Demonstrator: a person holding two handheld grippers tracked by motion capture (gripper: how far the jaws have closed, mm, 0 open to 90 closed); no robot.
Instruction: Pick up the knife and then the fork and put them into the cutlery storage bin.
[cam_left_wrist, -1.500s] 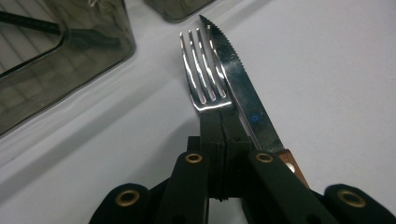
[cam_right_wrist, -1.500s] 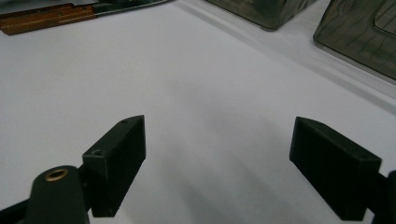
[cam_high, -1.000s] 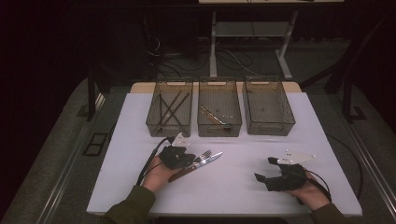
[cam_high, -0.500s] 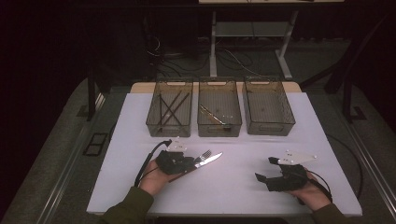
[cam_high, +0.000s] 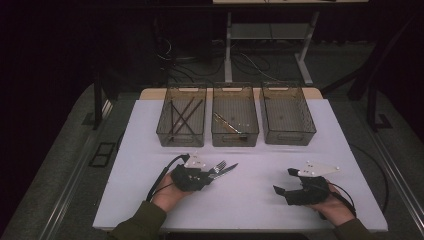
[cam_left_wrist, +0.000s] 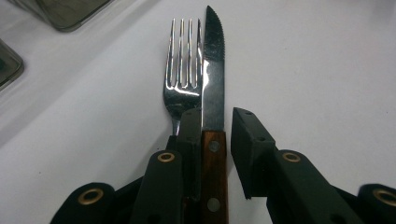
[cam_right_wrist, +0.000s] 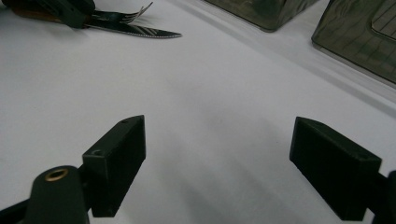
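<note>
Desk (cam_high: 260, 205), white-topped, carrying all items. Bins, three, tinted clear plastic, in a row at the far edge: left bin (cam_high: 181, 121) with dark sticks, middle bin (cam_high: 235, 120) with one utensil, right bin (cam_high: 287, 119). Right gripper (cam_high: 282, 191), near right, jaws spread wide over bare desk, grasping nothing. Left gripper (cam_left_wrist: 217, 140), near left, jaws parted around a wooden-handled knife (cam_left_wrist: 212, 88), not clamped. Fork (cam_left_wrist: 182, 79), lying just beside the knife on the desk, tines pointing away.

a lab-like recording setup: white table (cam_high: 250, 200), three clear bins (cam_high: 235, 120), loose floor cables (cam_high: 250, 60), dark surroundings
</note>
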